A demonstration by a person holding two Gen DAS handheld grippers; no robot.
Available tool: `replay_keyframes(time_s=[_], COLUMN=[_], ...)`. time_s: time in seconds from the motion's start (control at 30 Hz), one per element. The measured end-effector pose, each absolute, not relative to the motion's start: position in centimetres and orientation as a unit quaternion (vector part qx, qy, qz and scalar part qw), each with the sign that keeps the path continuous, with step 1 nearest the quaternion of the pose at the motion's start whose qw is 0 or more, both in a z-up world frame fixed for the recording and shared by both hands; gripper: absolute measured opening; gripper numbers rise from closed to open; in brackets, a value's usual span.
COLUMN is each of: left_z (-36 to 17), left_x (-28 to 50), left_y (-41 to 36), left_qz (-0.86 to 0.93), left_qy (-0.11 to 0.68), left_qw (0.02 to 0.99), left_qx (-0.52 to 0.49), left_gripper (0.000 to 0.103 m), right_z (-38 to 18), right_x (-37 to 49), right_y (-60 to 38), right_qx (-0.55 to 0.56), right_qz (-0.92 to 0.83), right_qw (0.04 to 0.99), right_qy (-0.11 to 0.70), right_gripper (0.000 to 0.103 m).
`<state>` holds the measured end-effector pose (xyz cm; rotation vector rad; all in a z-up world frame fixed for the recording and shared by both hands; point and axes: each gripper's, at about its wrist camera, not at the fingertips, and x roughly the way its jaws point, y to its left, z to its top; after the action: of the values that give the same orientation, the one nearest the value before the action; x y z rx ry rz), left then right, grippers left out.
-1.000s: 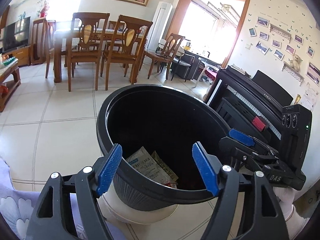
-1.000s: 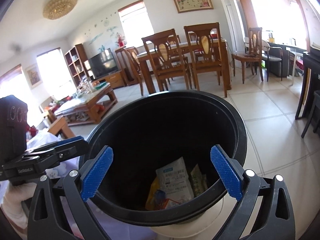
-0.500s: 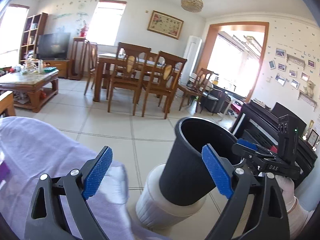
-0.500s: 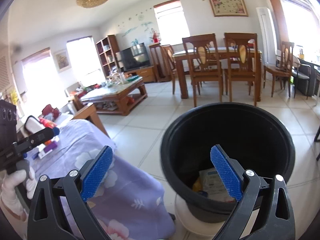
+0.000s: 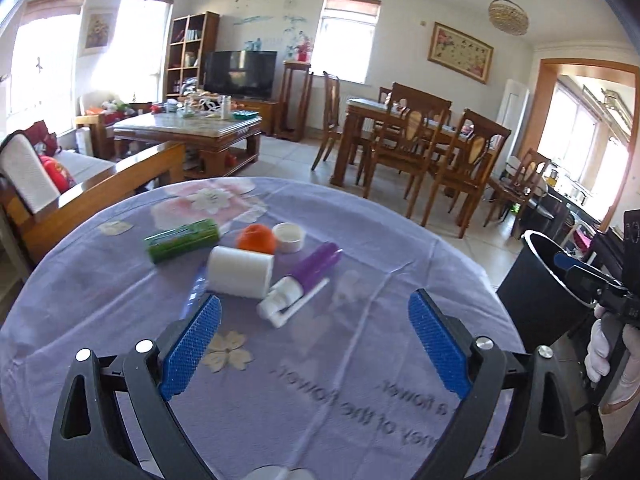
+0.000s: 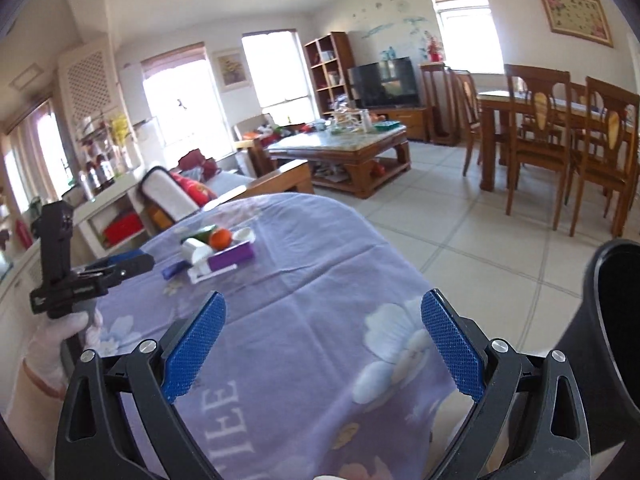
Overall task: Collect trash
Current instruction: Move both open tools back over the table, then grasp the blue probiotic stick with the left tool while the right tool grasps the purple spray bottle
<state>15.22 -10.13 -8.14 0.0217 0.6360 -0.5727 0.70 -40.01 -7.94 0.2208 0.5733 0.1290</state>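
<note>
On the purple cloth table [image 5: 320, 392] lie a green packet [image 5: 182, 239], a white paper roll [image 5: 240, 271], an orange fruit [image 5: 256, 238], a white cap [image 5: 289, 237], a purple tube [image 5: 316, 263] and a white plastic piece [image 5: 286, 299]. My left gripper [image 5: 314, 350] is open and empty, hovering over the table short of them. My right gripper [image 6: 323, 350] is open and empty over the table's near side; the same items [image 6: 218, 250] lie far ahead of it. The black trash bin [image 5: 538, 286] stands to the right, off the table, and shows in the right wrist view [image 6: 608, 328].
A wooden sofa [image 5: 92, 184] and a coffee table [image 5: 192, 132] stand behind the purple table. A dining table with chairs [image 5: 420, 140] stands on the tiled floor [image 6: 460, 232]. The left gripper shows in the right wrist view [image 6: 116, 266].
Both grippers have swung left, away from the bin's mouth, and now face the purple table with the items. Both stay open and empty.
</note>
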Motion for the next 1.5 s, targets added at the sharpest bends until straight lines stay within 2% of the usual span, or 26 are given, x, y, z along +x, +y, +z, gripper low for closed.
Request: replay_keyframes(time_s=[0.33,0.4,0.47,0.77,0.83,0.9,1.1,1.2,1.37,1.5], left_z=[-10.9,-11.3,-11.5,-12.4,-12.9,-13.2,-12.9,-12.8,-12.5,-12.4], left_x=[18.9,19.4,19.9,21.6,22.0,22.4,23.2,23.8,23.9,24.4], left_y=[-4.9,-4.8,-4.8,-5.9,-6.1,-6.4,-5.7,-5.3,-5.6,-5.3], left_qz=[-0.207,-0.202,-0.204,-0.234,-0.237,-0.240,-0.240,-0.234,-0.224,-0.221], left_qy=[0.378,0.390,0.392,0.405,0.411,0.421,0.413,0.412,0.409,0.410], left_qw=[0.901,0.897,0.895,0.879,0.874,0.867,0.869,0.872,0.875,0.876], left_qx=[0.042,0.053,0.061,0.095,0.106,0.118,0.126,0.126,0.133,0.129], left_gripper=[0.098,0.098,0.098,0.094,0.090,0.075,0.054,0.044,0.040,0.036], right_z=[-7.8,-7.8,-7.8,-9.4,-10.0,-10.4,-11.4,-12.2,-13.7,-14.1], right_x=[8.6,10.0,11.4,16.5,17.3,18.2,20.5,21.7,23.0,23.9], right_y=[-28.0,-27.0,-25.8,-24.0,-23.6,-22.7,-21.9,-21.0,-19.7,-19.7], right_qx=[0.046,0.039,0.033,-0.030,-0.079,-0.134,-0.245,-0.277,-0.329,-0.326], right_qz=[0.157,0.165,0.171,0.172,0.178,0.198,0.274,0.307,0.337,0.362], right_qw=[0.934,0.931,0.928,0.916,0.909,0.898,0.852,0.825,0.782,0.761], right_qy=[0.317,0.322,0.329,0.362,0.368,0.369,0.373,0.385,0.407,0.429], right_gripper=[0.096,0.091,0.079,0.079,0.079,0.079,0.079,0.067,0.061,0.058])
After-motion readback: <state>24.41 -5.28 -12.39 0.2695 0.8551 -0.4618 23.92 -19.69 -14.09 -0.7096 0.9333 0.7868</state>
